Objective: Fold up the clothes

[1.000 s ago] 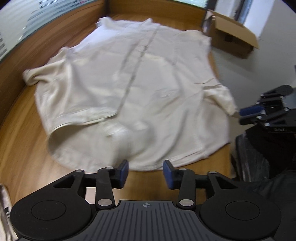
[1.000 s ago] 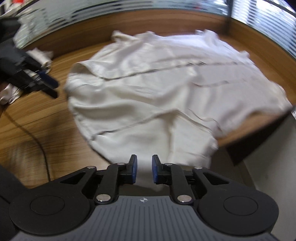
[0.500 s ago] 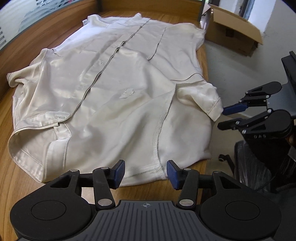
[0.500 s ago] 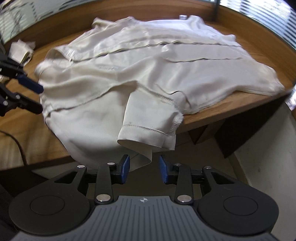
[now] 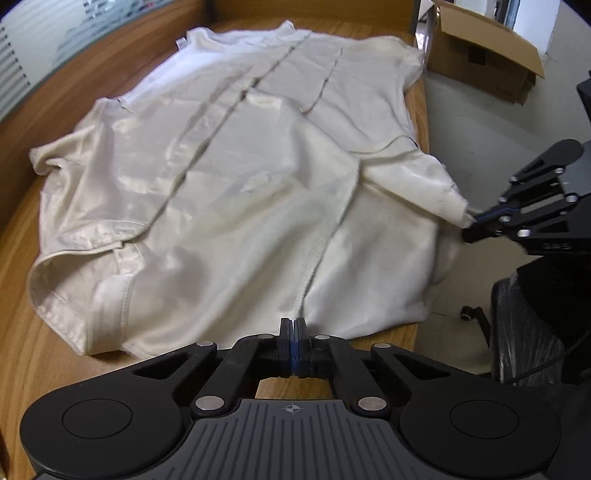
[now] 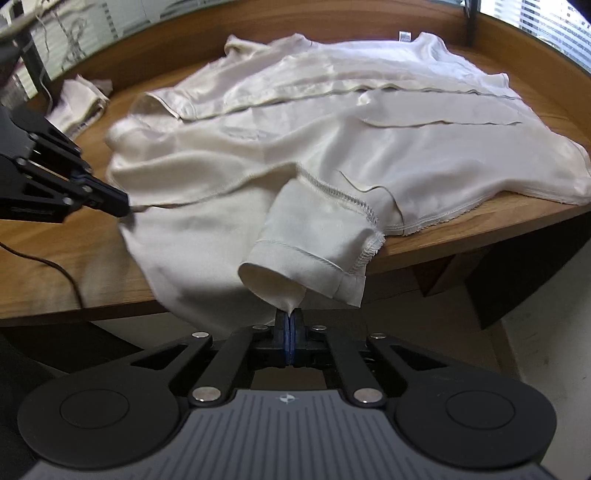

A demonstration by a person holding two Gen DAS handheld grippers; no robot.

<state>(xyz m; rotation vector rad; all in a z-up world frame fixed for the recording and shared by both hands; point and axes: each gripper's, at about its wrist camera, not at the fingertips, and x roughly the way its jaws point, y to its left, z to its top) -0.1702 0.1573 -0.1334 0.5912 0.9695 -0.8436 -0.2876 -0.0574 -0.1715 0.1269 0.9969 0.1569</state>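
Wooden counter (image 5: pixel 22 354), brown grain, raised wooden back wall along its far side. A cream shirt (image 5: pixel 236 192) lies spread over most of the top, button placket running away toward the wall; hem side and one short sleeve (image 6: pixel 314 247) hang past the near edge. Small pale cloth bundle (image 6: pixel 79 103) sits on the counter by the wall, apart from the shirt, possibly folded fabric. Thin dark cable (image 6: pixel 55 266) trails across bare wood.

Office: wooden desk (image 5: pixel 22 354), window blinds (image 6: pixel 546 18)
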